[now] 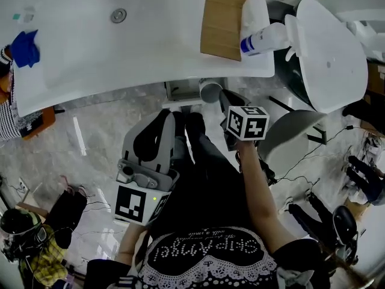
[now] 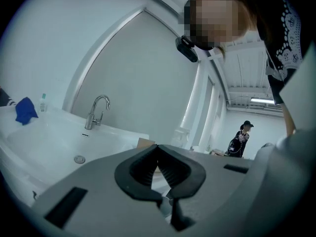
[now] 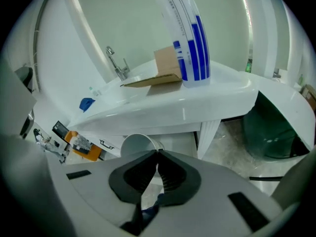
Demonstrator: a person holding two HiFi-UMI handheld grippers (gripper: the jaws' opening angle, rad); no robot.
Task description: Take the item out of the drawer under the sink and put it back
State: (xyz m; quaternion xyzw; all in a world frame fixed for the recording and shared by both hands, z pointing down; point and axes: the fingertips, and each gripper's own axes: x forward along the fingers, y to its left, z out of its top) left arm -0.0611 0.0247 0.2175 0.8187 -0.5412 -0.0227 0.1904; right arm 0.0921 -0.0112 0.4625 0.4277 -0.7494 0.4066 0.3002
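Observation:
My right gripper [image 3: 158, 153] is shut on the rim of a white paper cup [image 3: 136, 143], which lies tilted with its open mouth toward the camera. In the head view the cup [image 1: 210, 91] sits just under the front edge of the white sink counter [image 1: 150, 59], at the tip of the right gripper [image 1: 221, 98]. Behind the cup is the white cabinet [image 3: 185, 141] under the sink. My left gripper [image 2: 158, 147] is shut with nothing between its jaws and looks across the basin toward the tap [image 2: 98, 110]. It hangs lower left in the head view [image 1: 163, 118].
On the counter stand a cardboard box [image 1: 222, 17], a white bottle with blue stripes [image 3: 190, 33] and a blue cloth [image 1: 24, 47]. A white toilet lid [image 1: 331, 53] stands to the right. Cables and bags lie on the marble floor [image 1: 96, 131]. A person [image 2: 241, 138] stands far off.

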